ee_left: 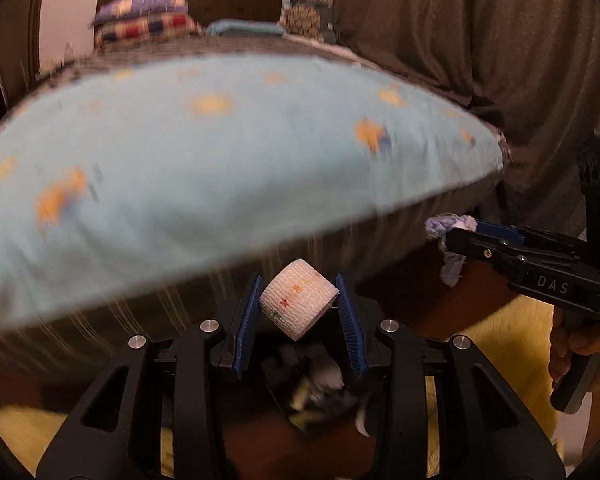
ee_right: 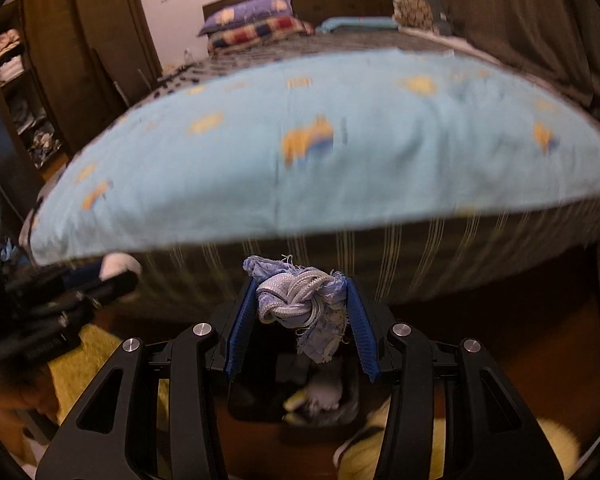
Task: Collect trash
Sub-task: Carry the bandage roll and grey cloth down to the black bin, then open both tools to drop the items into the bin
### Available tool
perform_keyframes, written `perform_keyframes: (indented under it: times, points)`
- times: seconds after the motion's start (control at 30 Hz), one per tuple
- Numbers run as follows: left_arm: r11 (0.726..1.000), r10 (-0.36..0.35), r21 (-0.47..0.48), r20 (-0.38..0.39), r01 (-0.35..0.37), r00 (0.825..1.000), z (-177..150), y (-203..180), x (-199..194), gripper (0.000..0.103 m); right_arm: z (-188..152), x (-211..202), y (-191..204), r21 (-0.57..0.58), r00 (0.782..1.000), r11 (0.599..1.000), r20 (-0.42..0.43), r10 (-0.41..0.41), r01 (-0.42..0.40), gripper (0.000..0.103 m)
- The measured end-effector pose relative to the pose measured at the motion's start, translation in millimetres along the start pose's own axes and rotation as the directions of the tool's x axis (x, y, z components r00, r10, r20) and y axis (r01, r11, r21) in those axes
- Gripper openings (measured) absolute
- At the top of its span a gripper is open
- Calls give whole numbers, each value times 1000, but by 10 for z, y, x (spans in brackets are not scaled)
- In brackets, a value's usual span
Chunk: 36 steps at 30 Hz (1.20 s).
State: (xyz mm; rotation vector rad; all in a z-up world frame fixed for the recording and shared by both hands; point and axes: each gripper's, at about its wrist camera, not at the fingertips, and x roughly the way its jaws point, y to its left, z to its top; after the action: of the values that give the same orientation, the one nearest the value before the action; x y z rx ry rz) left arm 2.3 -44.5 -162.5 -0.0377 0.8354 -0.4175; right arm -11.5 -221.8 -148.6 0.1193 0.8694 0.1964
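The left claw [ee_left: 299, 305] holds a white roll of bandage tape [ee_left: 298, 303] between its blue pads [ee_left: 247, 312], the roll tilted with one flat end facing down toward the camera and small coloured stars showing on its side. The jaws stand narrow, pressed against both sides of the roll. Directly below and behind this claw sits a dark bin [ee_left: 320, 392] on the floor, with pale and yellowish scraps blurred inside it.

To the right of the left claw, and slightly higher, the right claw [ee_left: 446, 236] reaches in from the side, a hand [ee_left: 576, 354] on its grip. It holds a knotted wad of blue and grey cloth scraps [ee_right: 300, 304], whose frayed ends hang down past the pads [ee_right: 362, 328]. In the right wrist view the jaws are closed narrowly on that wad, and the same bin [ee_right: 260, 400] lies just beneath it, between the claw's arms.

Ahead of both claws rises a bed covered by a light blue sheet [ee_right: 340, 152] printed with orange patches, over a dark striped bedspread [ee_right: 420, 256] that falls down the bed's front. Pillows [ee_right: 252, 20] are stacked at the far end. A yellow mat [ee_left: 512, 336] lies on the floor beside the bin, below the right claw. The left claw appears at the left edge of the right wrist view, blurred.
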Motion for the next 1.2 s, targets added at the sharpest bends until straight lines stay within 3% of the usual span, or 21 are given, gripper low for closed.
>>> perform_keyframes:
  times: [0.13,0.33,0.53,0.67,0.8,1.0,1.1,1.13,1.2]
  points:
    - [1000,5,11,-80,-4,997,-321,-91,328,36,-279,254,-91,57,997,998,-68,22,-18,46]
    - [1000,-26,4,-249,28,968,-636,-52,841,36,-598,646,-214,108,987,994,-164,6,12,46]
    - [1000,-25,0,-306,26,952,-752,7,1098,36,-757,927,-263,119,974,993,-224,0,28,46]
    - [1000,-25,-16,-311,21,950,-771,55,1179,36,-769,1003,-274,127,971,992,-240,6,25,48]
    - [999,-21,-33,-311,11,950,-780,157,1185,54,-672,1051,-216,136,970,990,-242,9,25,52]
    - [998,-6,-57,-273,-9,962,-636,290,982,72,-401,883,-363,165,981,986,-194,-3,35,77]
    - [998,-5,-67,-214,-9,977,-433,329,704,85,-234,614,-404,169,991,985,-132,-16,38,91]
    - [998,2,-66,-176,-14,984,-320,345,532,90,-174,450,-438,165,995,985,-100,-28,44,100]
    - [998,16,-56,-121,-23,993,-112,293,345,95,-55,203,-440,154,998,987,-41,-49,55,100]
